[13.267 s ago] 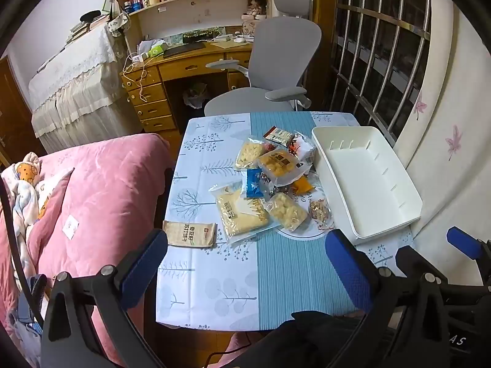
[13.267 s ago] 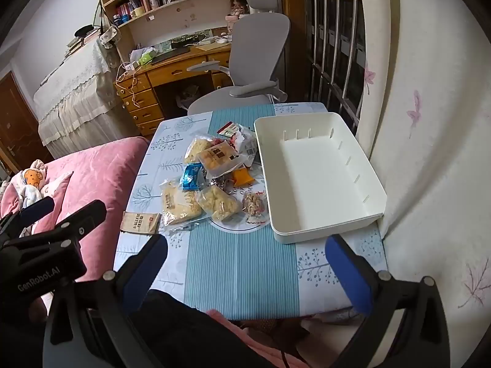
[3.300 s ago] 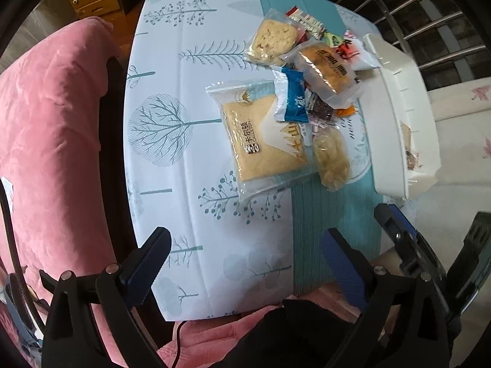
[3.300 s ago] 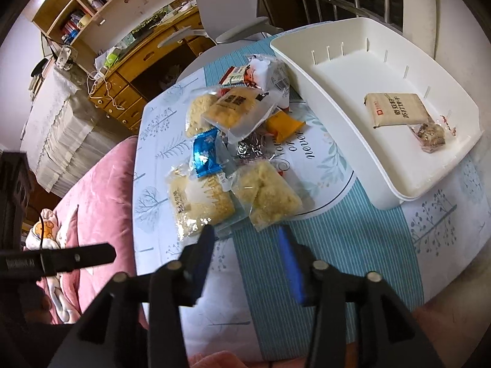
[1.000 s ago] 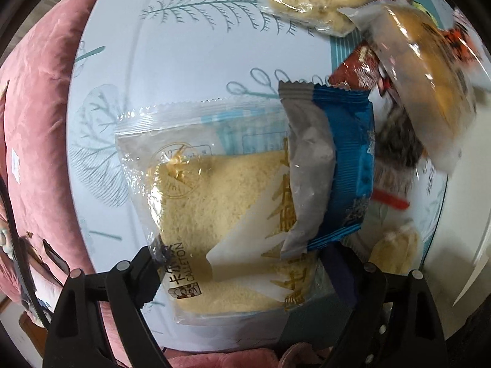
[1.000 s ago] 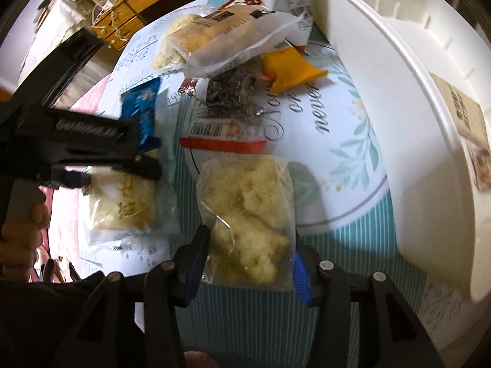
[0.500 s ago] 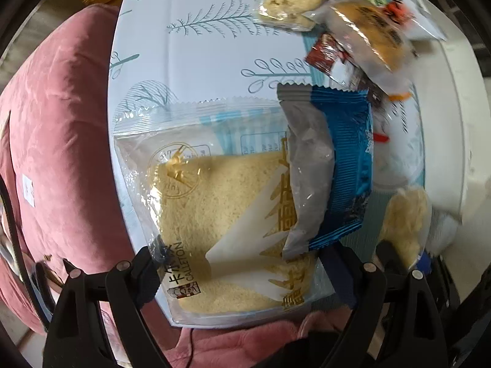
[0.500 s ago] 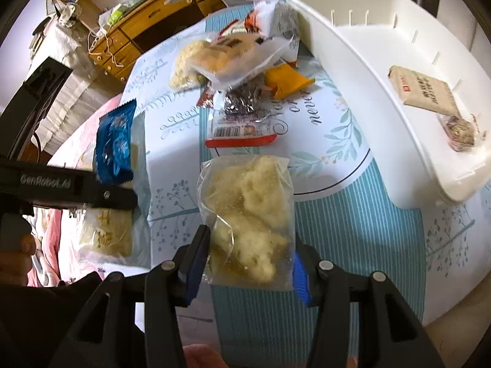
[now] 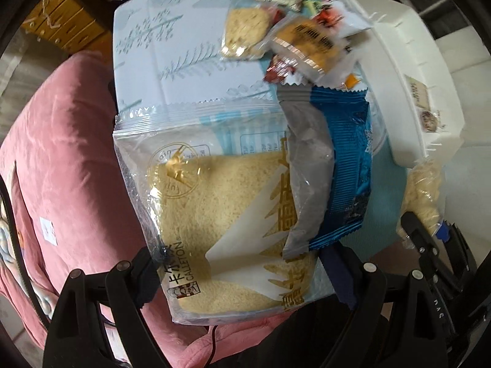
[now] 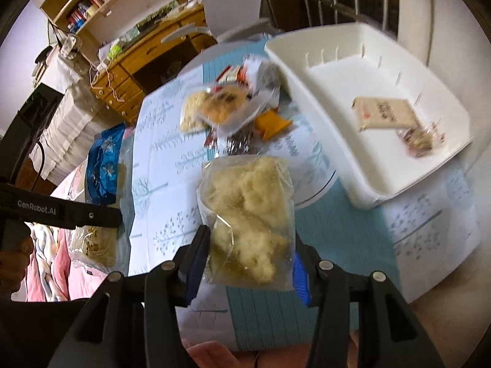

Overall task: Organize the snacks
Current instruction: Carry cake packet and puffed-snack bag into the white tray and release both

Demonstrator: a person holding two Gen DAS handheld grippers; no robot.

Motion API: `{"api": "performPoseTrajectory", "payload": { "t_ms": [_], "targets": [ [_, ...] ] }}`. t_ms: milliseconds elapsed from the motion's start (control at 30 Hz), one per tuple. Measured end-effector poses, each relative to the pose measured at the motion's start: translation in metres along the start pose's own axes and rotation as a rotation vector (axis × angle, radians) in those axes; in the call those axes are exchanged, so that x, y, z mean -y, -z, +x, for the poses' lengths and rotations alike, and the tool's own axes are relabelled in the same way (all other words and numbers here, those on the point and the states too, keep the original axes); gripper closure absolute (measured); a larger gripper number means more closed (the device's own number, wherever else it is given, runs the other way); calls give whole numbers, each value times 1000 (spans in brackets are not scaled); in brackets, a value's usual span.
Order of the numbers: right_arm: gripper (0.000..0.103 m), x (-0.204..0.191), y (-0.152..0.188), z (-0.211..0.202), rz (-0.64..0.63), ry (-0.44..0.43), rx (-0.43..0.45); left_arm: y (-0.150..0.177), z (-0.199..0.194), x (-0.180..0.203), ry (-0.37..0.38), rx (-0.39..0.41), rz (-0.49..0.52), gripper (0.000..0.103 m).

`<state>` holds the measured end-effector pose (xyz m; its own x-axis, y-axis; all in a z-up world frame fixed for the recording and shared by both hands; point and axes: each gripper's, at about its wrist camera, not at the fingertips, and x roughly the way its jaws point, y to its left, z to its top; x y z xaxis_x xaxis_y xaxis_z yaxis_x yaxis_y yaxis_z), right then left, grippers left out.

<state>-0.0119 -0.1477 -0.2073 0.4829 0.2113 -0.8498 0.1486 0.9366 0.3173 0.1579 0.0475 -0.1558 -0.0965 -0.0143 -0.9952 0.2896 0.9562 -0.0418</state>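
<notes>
My left gripper (image 9: 242, 276) is shut on a clear bag of sliced bread (image 9: 214, 211), lifted above the table, with a blue snack packet (image 9: 346, 165) lying on top of it. My right gripper (image 10: 248, 263) is shut on a clear bag of pale crumbly pastry (image 10: 248, 214), also lifted; that bag shows in the left wrist view (image 9: 425, 190) too. The white bin (image 10: 331, 92) stands at the table's right and holds a beige packet (image 10: 383, 113) and a small clear snack (image 10: 422, 141). The left gripper with its load also shows at the left of the right wrist view (image 10: 101, 165).
Several snack packets (image 10: 233, 107) lie heaped on the tablecloth (image 10: 165, 165) left of the bin. A pink bedspread (image 9: 61, 159) lies along the table's left side. A wooden desk (image 10: 147, 58) and a grey chair stand beyond the table's far end.
Both grippers have risen and pulled back from the table with their bags. The bread bag and blue packet came up with the left gripper, the pastry bag with the right.
</notes>
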Motion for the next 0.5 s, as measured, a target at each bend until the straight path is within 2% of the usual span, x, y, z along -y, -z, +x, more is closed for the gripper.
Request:
{"api": "performPoseTrajectory", "payload": {
  "t_ms": [167,500],
  "targets": [
    [55,19,-20,-24,1,8,58,-14,-23,26,-20,45,25,14],
    [55,79,-63,-55,-41,29,89,-56,-58,111,-9,132,46,14]
  ]
}}
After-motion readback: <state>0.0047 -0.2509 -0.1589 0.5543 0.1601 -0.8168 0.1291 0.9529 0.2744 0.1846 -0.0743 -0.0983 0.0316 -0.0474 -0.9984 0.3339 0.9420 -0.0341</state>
